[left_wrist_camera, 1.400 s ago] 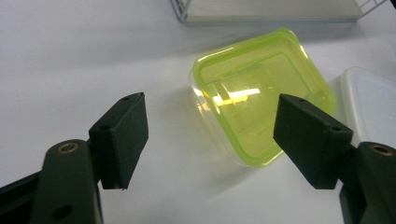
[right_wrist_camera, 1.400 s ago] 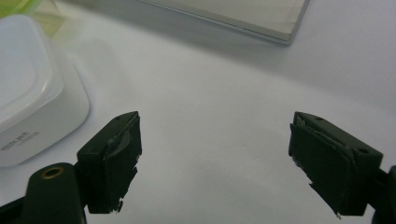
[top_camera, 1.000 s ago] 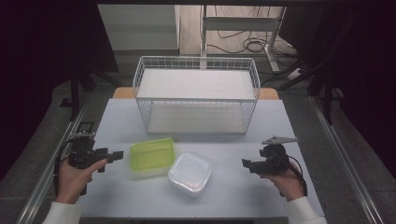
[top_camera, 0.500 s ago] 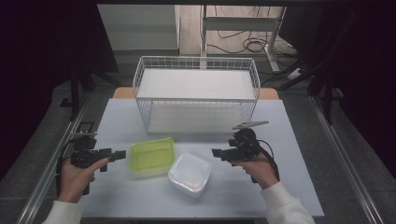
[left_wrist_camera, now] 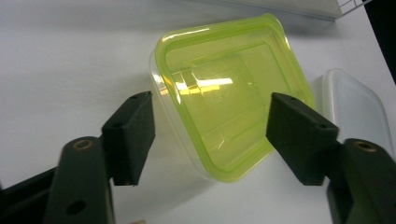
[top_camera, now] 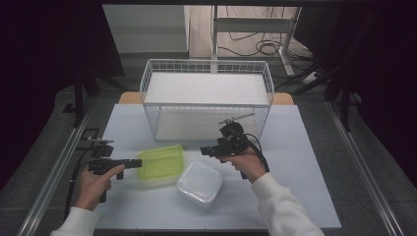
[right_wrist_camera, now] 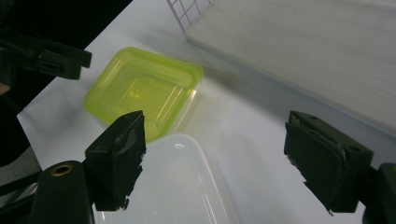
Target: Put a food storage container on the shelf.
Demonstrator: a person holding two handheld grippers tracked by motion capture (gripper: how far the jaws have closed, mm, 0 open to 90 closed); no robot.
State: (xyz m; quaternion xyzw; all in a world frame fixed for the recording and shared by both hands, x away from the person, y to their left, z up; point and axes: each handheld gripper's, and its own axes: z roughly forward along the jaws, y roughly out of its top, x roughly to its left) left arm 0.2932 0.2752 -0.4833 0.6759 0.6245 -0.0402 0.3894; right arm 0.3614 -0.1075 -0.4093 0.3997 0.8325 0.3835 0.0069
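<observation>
- The left claw (top_camera: pixel 138 162) is spread, and its jaws have just been closing a little; the left gripper view shows them either side of the near corner of the green-lidded container (left_wrist_camera: pixel 233 107), pads not yet pressing on it.
- In the high view that claw has edged in from 9 o'clock since a second ago, so its tips now sit at the container's left rim; I judge a pinch on that edge is close.
- The right claw (top_camera: pixel 206 152) is also spread, its jaws having just narrowed slightly, with nothing between them; it hovers over bare counter.
- The right hand has swept from the counter's 3 o'clock side toward the centre and now sits just at 12 o'clock of the clear-lidded container (top_camera: pixel 199 183).
- The green-lidded container lies left of centre on the counter (top_camera: pixel 314 162); the clear-lidded container is just beside it at its 4 o'clock, and I cannot tell whether they touch.
- The wire basket (top_camera: pixel 206 101) stands at 12 o'clock, near the right hand, its front wall limiting room for a forward swing.
- Open room lies at 3 o'clock and along the near edge at 6 o'clock.
- The counter's left edge lies close behind the left hand.
</observation>
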